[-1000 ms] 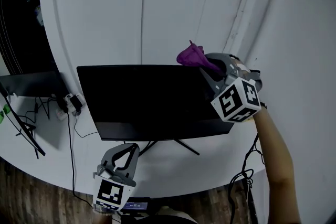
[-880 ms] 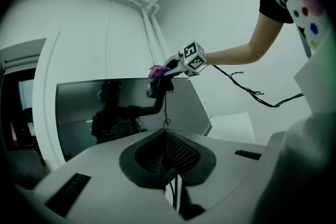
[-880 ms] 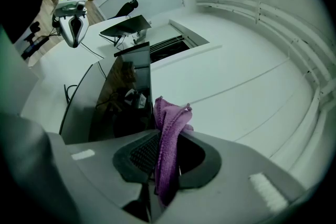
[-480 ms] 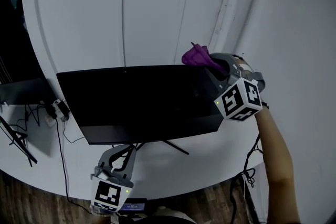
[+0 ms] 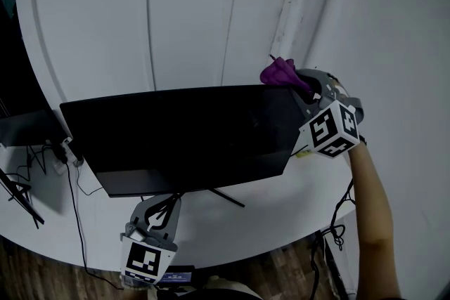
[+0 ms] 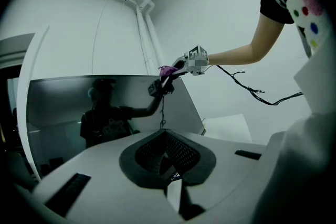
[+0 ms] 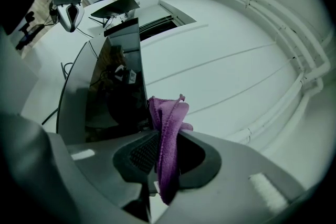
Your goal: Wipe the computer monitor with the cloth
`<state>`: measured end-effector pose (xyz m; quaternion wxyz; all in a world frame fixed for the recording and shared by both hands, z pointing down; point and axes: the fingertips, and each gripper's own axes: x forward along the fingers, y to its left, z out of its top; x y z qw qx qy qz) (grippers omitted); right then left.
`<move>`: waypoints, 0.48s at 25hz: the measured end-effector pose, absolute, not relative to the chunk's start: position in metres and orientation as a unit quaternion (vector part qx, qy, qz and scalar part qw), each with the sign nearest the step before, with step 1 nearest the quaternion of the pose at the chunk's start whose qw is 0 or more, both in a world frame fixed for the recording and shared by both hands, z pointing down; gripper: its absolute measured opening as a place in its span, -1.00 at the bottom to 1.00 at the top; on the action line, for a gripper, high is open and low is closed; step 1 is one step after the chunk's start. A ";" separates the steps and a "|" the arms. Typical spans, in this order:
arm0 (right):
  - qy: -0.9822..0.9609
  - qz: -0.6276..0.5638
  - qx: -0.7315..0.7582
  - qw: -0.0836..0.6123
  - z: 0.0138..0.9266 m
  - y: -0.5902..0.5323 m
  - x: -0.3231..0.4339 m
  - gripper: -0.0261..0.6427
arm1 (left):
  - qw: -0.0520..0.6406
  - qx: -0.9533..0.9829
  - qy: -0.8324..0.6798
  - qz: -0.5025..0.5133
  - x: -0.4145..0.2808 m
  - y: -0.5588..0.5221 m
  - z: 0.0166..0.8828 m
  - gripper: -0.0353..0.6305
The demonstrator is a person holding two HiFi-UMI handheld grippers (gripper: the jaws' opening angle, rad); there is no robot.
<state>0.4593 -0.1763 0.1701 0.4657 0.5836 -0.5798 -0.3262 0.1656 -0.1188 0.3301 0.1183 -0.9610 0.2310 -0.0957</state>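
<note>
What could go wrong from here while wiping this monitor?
The cloth pokes only a little past the right gripper at the monitor's top corner, so the hard jaws might scrape it. The left gripper hangs low, off the monitor; pressing could tilt it on its thin stand.

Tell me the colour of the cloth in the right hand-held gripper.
Purple. The cloth shows best in the right gripper view.

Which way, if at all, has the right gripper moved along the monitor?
Yes. The right gripper, holding the cloth, slid right along the monitor's top edge.
</note>
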 end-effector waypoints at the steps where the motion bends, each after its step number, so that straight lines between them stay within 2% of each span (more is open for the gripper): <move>1: -0.578 -0.323 0.588 0.466 0.170 -0.174 0.465 -0.68 | 0.118 -0.961 0.230 -0.097 0.167 -0.119 0.331 -0.88; 12: -0.559 -0.293 0.630 0.453 0.171 -0.158 0.515 -0.68 | 0.116 -0.962 0.225 -0.105 0.180 -0.119 0.338 -0.88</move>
